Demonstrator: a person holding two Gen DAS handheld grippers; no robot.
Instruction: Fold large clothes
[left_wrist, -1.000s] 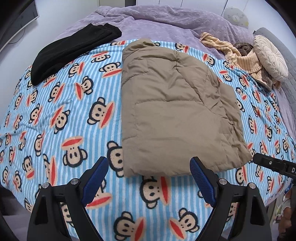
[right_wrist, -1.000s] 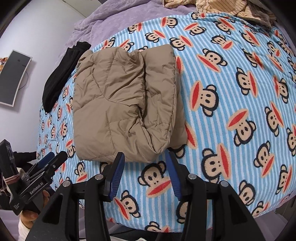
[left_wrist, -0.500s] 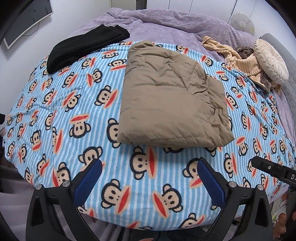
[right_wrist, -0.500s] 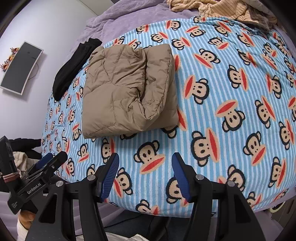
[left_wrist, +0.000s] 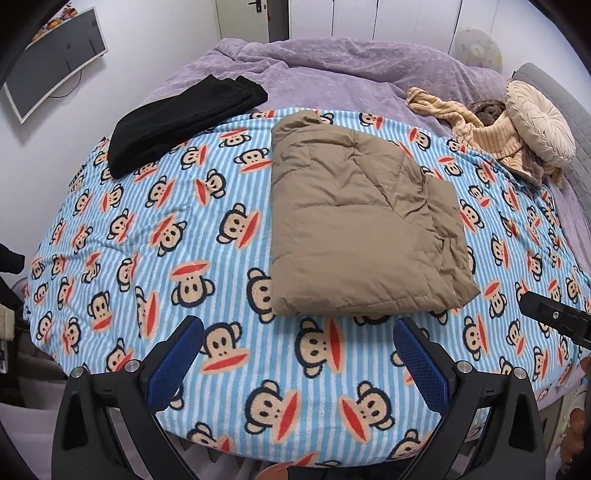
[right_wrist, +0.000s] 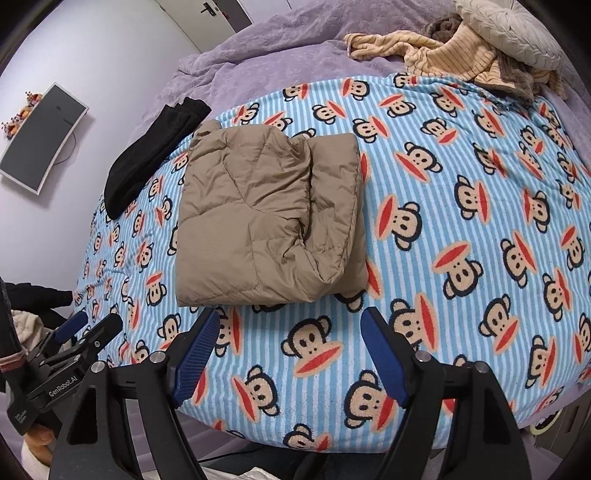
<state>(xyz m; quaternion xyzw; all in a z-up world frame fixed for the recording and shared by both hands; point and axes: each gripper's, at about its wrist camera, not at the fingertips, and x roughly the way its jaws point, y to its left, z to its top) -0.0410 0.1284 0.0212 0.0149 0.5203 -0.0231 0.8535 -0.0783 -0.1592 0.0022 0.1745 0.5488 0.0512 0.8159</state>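
Tan jacket (left_wrist: 362, 229) sits folded mid-frame on the monkey blanket (left_wrist: 147, 236). Left gripper (left_wrist: 299, 354) and right gripper (right_wrist: 288, 350) both wide, empty, below it. Fold looks done; next probably the clothes pile (left_wrist: 480, 122), upper right.

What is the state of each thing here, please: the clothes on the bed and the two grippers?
tan padded jacket: folded, lying flat on the monkey blanket
black garment: folded, at the blanket's far edge
beige striped garment: crumpled, unfolded
left gripper: open, empty
right gripper: open, empty
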